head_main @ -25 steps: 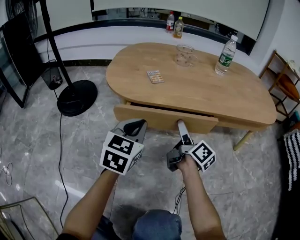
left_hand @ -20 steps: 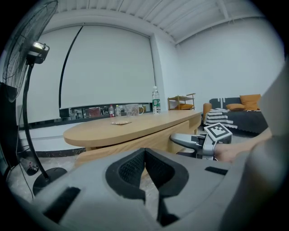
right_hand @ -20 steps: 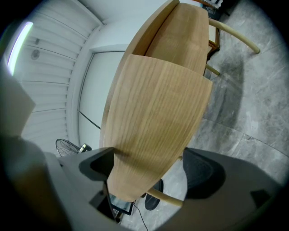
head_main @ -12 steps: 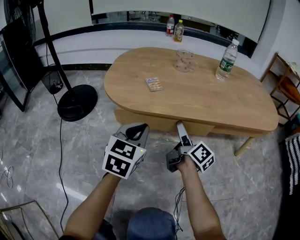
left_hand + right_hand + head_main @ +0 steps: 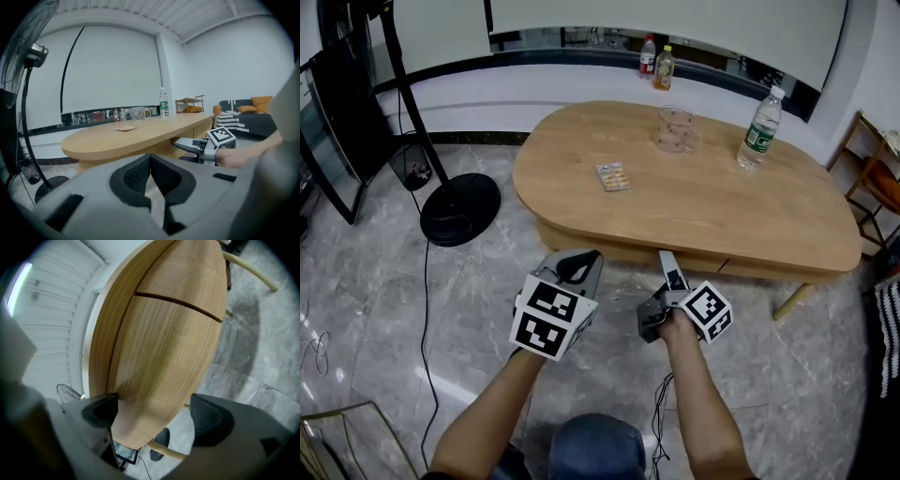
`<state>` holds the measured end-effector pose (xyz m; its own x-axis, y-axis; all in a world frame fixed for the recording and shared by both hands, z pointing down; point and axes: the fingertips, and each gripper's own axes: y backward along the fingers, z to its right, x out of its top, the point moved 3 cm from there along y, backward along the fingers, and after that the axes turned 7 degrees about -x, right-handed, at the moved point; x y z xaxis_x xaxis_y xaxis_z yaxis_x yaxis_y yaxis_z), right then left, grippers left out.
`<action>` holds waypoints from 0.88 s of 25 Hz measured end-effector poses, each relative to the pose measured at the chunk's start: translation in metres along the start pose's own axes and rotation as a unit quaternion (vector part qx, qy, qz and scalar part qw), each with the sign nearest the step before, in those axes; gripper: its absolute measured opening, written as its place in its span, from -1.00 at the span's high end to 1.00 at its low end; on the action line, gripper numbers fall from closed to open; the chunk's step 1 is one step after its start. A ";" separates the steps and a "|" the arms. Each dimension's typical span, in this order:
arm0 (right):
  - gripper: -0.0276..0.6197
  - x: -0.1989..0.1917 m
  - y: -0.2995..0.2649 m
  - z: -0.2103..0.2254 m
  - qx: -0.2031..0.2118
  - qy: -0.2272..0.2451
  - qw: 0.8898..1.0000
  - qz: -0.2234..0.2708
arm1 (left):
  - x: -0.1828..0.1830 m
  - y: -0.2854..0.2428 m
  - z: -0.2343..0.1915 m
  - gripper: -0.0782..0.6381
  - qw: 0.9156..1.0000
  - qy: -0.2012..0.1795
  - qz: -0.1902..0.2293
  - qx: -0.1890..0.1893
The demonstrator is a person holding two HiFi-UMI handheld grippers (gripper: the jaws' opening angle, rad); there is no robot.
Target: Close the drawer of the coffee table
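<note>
Slippage likely if right gripper [image 5: 154, 416], jaws apart, shoves drawer front [image 5: 159, 357] askew; left gripper [image 5: 150, 159], jaws together, hovers beside it.

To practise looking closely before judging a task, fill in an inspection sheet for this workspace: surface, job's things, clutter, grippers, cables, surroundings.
Surface: oval wooden table on a marble floor.
Job's things: drawer, front tucked under the top, looks closed.
Clutter: flat pack, glass mug, water bottle, all on the table.
Grippers: left gripper fingers shut, empty, short of the table; right gripper fingers open, tips at the drawer front.
Cables: floor cable beside the fan stand; second cable under the right arm.
Surroundings: two bottles on the ledge; wooden rack at right.
</note>
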<state>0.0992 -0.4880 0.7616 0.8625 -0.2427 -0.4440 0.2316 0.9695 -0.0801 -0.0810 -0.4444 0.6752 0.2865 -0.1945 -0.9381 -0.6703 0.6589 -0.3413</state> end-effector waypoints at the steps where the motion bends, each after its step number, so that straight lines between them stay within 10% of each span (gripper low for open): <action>1: -0.57 0.000 0.000 0.000 0.001 0.000 1.000 0.000 | 0.001 0.000 0.000 0.78 1.000 -0.001 0.001 0.000; 12: -0.44 -0.006 0.028 -0.013 -0.038 0.040 0.998 -0.035 | 0.018 0.017 0.006 0.78 1.000 0.012 -0.001 -0.006; 22: -0.23 0.041 0.093 -0.136 -0.088 0.105 0.987 -0.079 | 0.131 0.083 0.003 0.78 0.999 0.033 -0.004 -0.021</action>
<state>0.0947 -0.4035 0.6142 0.7053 -0.3978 -0.5867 0.2592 0.9151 -0.3088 -0.0972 -0.4132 0.5244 0.2470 -0.2481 -0.9367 -0.6966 0.6265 -0.3496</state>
